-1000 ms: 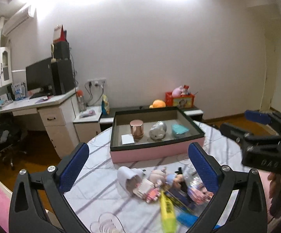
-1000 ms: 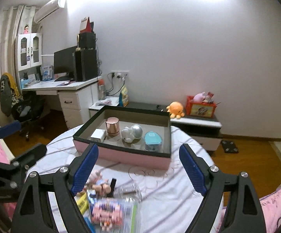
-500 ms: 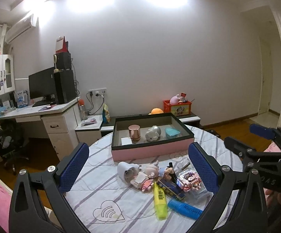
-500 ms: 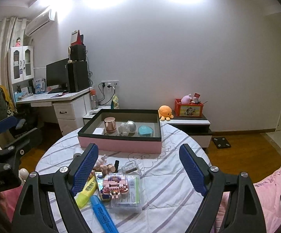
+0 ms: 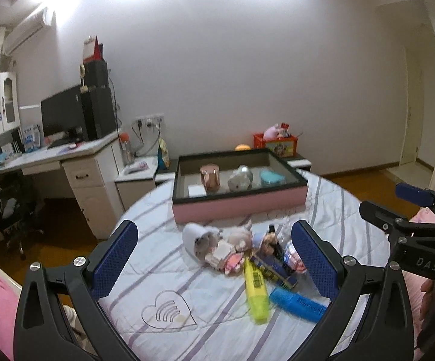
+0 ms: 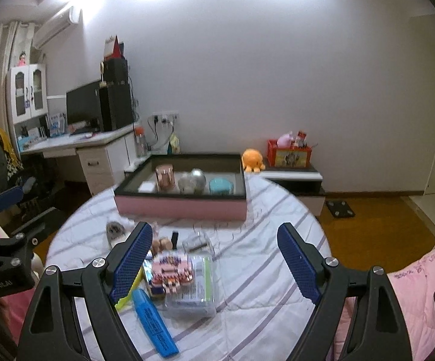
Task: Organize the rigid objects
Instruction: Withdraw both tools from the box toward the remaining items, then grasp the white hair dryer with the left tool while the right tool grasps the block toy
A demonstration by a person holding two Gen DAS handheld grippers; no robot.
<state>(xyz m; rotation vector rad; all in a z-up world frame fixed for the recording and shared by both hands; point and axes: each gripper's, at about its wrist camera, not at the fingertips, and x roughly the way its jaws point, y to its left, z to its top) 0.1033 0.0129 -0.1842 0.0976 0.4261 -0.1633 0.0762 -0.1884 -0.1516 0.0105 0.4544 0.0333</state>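
Note:
A pink box with a black rim [image 5: 238,206] [image 6: 184,207] stands at the far side of the round table and holds a copper cup [image 5: 209,177], a silver figure [image 5: 240,178], a teal case [image 5: 271,177] and a white block. In front of it lies a heap: a white cup on its side [image 5: 194,237], small dolls [image 5: 241,239], a yellow highlighter [image 5: 256,288], a blue highlighter [image 6: 154,322] [image 5: 297,304] and a clear case with pink blocks [image 6: 184,279]. My left gripper [image 5: 214,258] and right gripper [image 6: 214,258] hover open above the heap, holding nothing.
The table carries a white striped quilt [image 5: 169,285] with a heart print. A desk with a monitor [image 5: 66,114] stands at the left, a low cabinet with an orange plush [image 6: 252,159] and a red box behind. Pink bedding [image 6: 422,285] lies at the right.
Both grippers drew back and sank slightly, so the whole heap with both highlighters came into view. Both stayed open.

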